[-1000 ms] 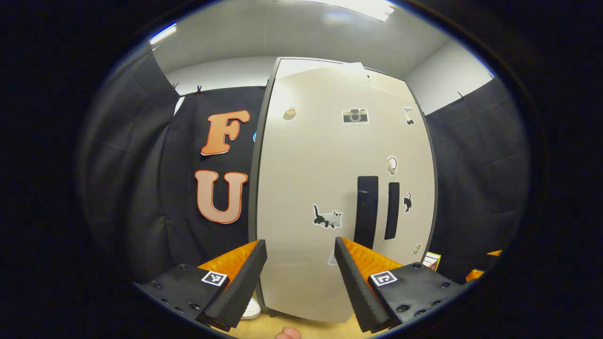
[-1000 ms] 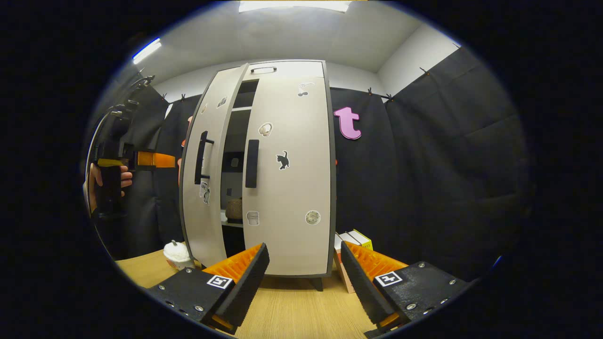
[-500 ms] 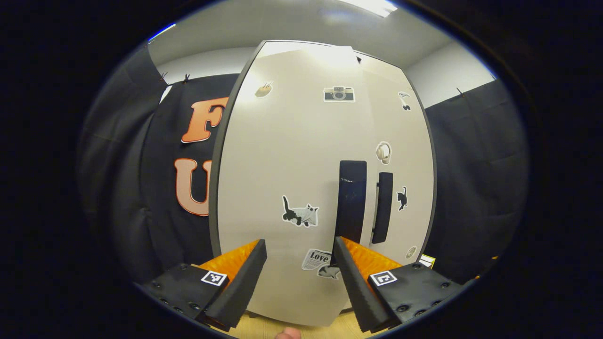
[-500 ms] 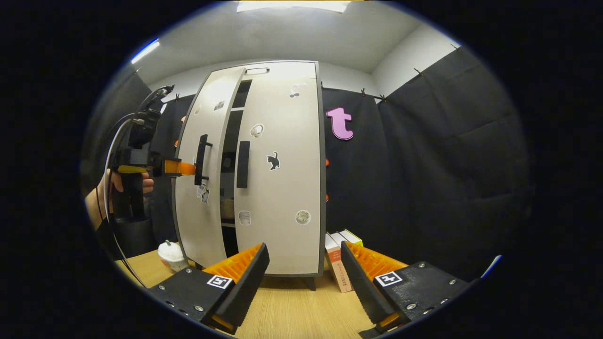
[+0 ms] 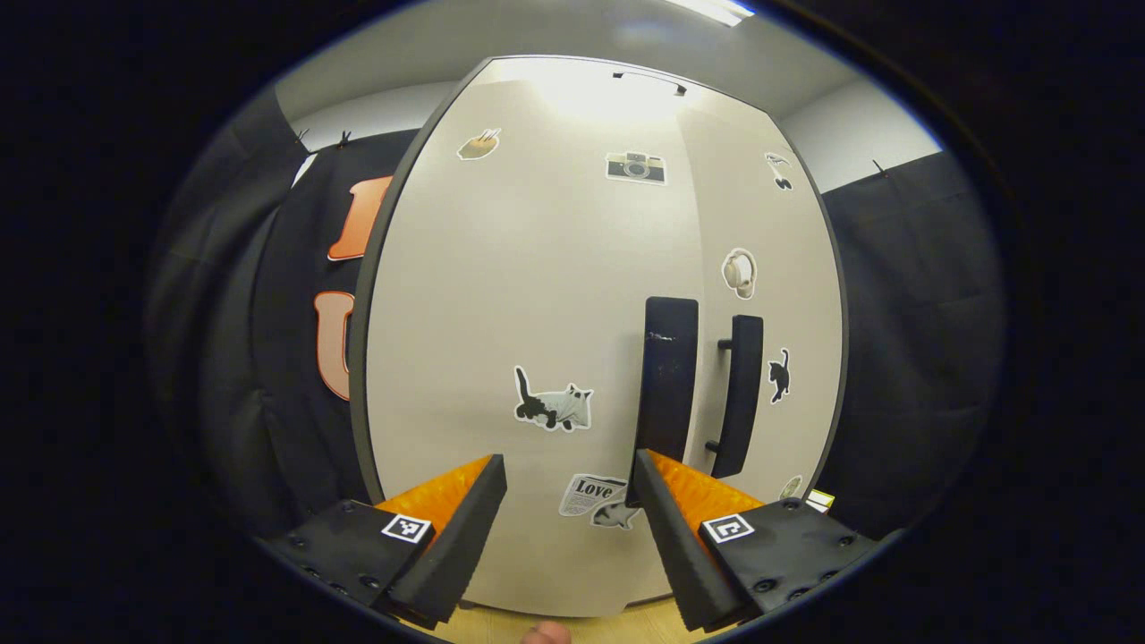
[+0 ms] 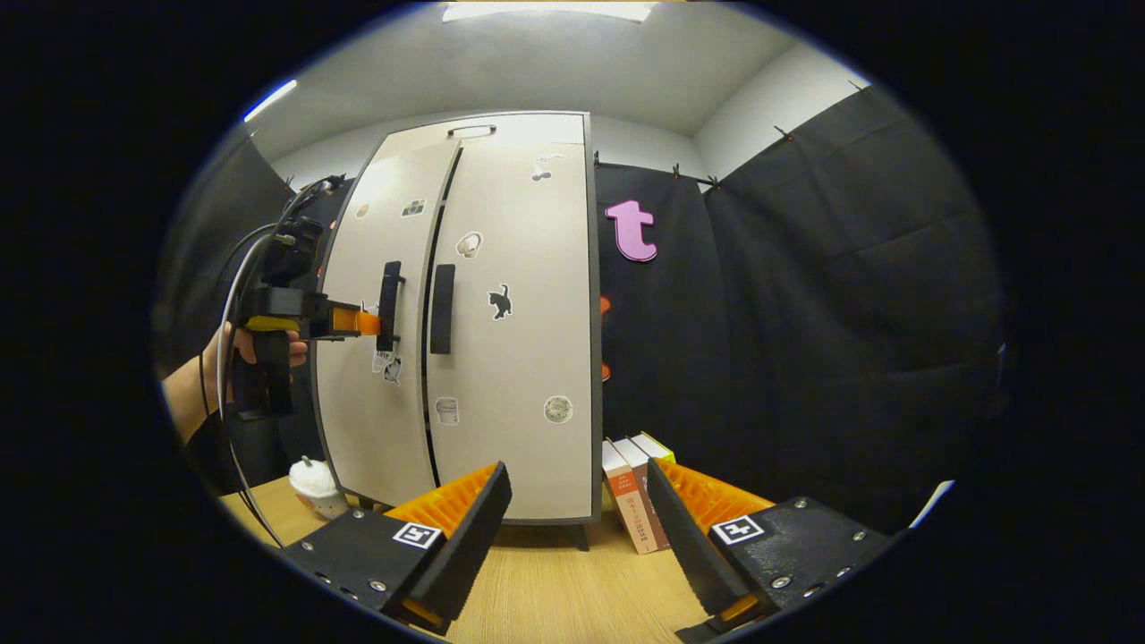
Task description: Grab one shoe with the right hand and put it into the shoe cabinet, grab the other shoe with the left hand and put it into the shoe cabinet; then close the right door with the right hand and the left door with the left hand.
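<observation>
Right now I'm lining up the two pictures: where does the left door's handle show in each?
Left gripper view: the left handle stands right of centre, just above the left gripper.
Right gripper view: the same handle is left of centre, with the left gripper at it.
Shared landmark: the black cat sticker on the right door.

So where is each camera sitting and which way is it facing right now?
Left gripper view: rides the left gripper, close to the shoe cabinet's left door, facing it; open jaws and a fingertip show below.
Right gripper view: rides the right gripper, farther back above the table, facing the cabinet; open jaws below.
Shared: both doors' handles and stickers.
</observation>
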Demonstrator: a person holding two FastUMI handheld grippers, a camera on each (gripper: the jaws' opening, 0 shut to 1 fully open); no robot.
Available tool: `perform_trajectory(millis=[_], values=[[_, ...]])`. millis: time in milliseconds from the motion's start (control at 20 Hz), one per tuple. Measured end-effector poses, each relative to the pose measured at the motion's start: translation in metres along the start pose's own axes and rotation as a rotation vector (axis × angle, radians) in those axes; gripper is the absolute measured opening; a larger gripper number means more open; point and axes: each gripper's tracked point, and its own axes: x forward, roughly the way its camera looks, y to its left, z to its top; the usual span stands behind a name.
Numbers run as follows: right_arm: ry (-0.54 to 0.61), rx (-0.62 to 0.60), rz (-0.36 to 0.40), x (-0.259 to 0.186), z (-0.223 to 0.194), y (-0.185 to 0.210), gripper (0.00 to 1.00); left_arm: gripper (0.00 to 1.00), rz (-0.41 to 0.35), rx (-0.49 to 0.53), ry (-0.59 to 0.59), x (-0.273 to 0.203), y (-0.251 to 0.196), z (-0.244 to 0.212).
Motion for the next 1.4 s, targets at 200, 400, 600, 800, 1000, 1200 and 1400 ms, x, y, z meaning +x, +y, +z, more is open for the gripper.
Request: perform_trajectory(millis=[200,400,600,800,1000,1200,1400], values=[[0.000,-0.005,-0.009,0.003,-0.001,-0.004,0.94,0.96,0.005,-0.017,0.009,0.006,-0.001,-0.002],[0.003,-0.005,-0.016,0.004,-0.003,-0.008,0.94,0.96,0.008,-0.014,0.001,0.011,-0.002,-0.005],[0.001,-0.010,-0.022,0.005,-0.002,-0.010,0.94,0.96,0.020,0.007,-0.008,0.001,0.002,-0.004],[-0.001,-0.004,-0.012,0.010,-0.002,-0.007,0.94,0.97,0.003,0.018,-0.033,-0.029,0.000,0.002],[-0.004,0.012,0.019,0.015,-0.001,0.005,0.94,0.96,0.009,0.029,-0.059,-0.071,0.003,0.003],[-0.011,0.031,0.064,0.018,0.001,0.022,0.94,0.96,0.049,0.008,-0.068,-0.113,0.012,-0.011],[-0.004,0.015,0.100,0.016,-0.003,0.036,0.94,0.96,0.109,-0.014,-0.057,-0.146,0.025,-0.035]])
